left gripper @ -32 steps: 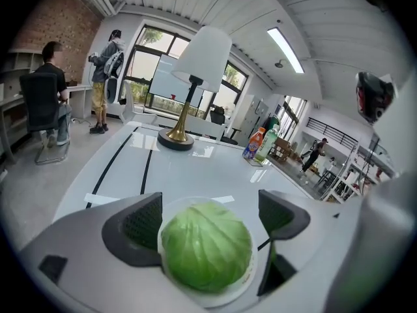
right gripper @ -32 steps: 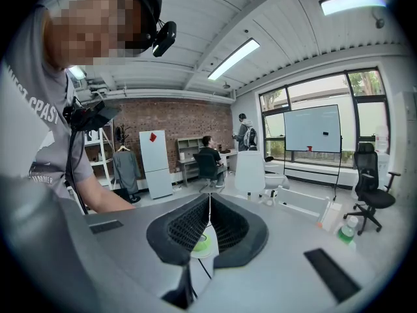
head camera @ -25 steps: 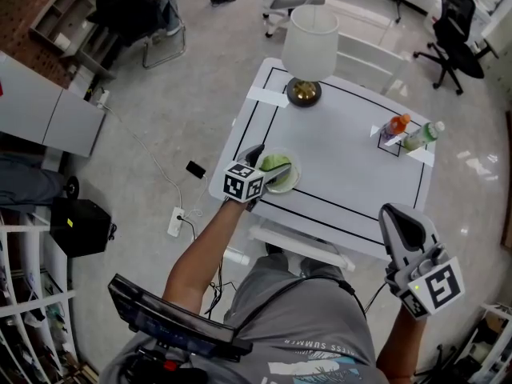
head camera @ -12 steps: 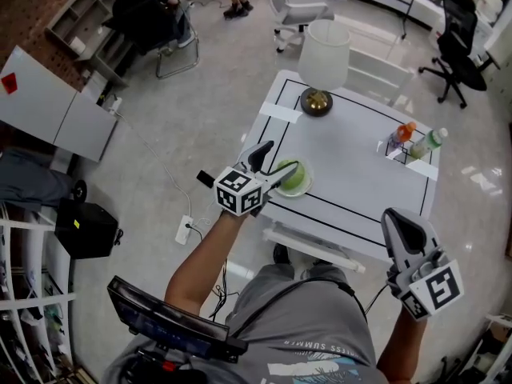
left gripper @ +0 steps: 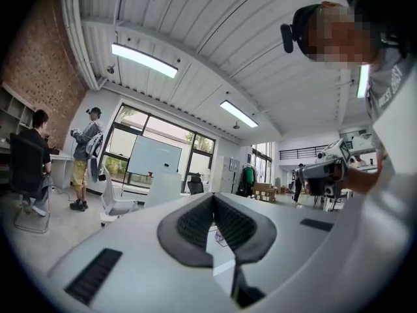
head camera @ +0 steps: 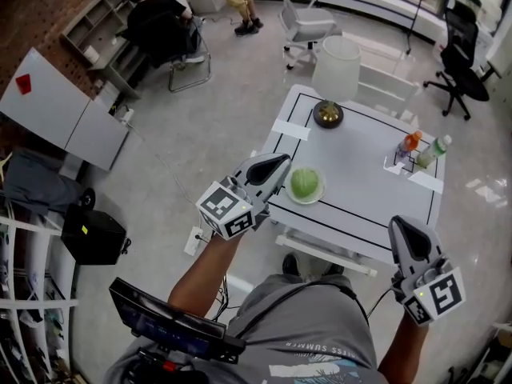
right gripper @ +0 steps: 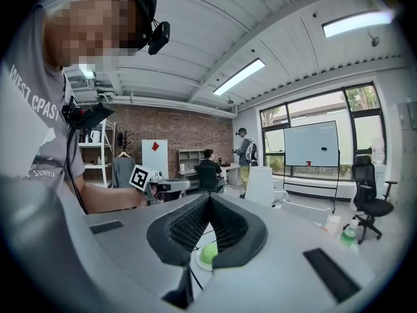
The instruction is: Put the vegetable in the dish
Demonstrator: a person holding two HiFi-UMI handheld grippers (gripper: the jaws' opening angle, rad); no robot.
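A round green vegetable [head camera: 304, 183] lies in a small pale dish [head camera: 318, 196] near the front left edge of the white table [head camera: 364, 178]. My left gripper [head camera: 275, 166] hangs just left of the dish, raised off the table, shut and empty. In the left gripper view the left gripper [left gripper: 213, 198] points out into the room with its jaws together. My right gripper [head camera: 403, 225] is held low at the right, off the table's front edge, shut with nothing in it. Past the right gripper [right gripper: 208, 198] the vegetable [right gripper: 208, 252] shows in its dish [right gripper: 198, 261].
A lamp with a white shade [head camera: 335, 69] stands at the table's far edge. Two bottles [head camera: 406, 145] [head camera: 433, 150] stand at the far right corner. Office chairs [head camera: 304, 24], a seated person [head camera: 164, 22] and a power strip [head camera: 194, 239] on the floor surround the table.
My left gripper has lifted back from the dish and its jaws went from open to shut. The vegetable stays in the dish. The right gripper has hardly moved.
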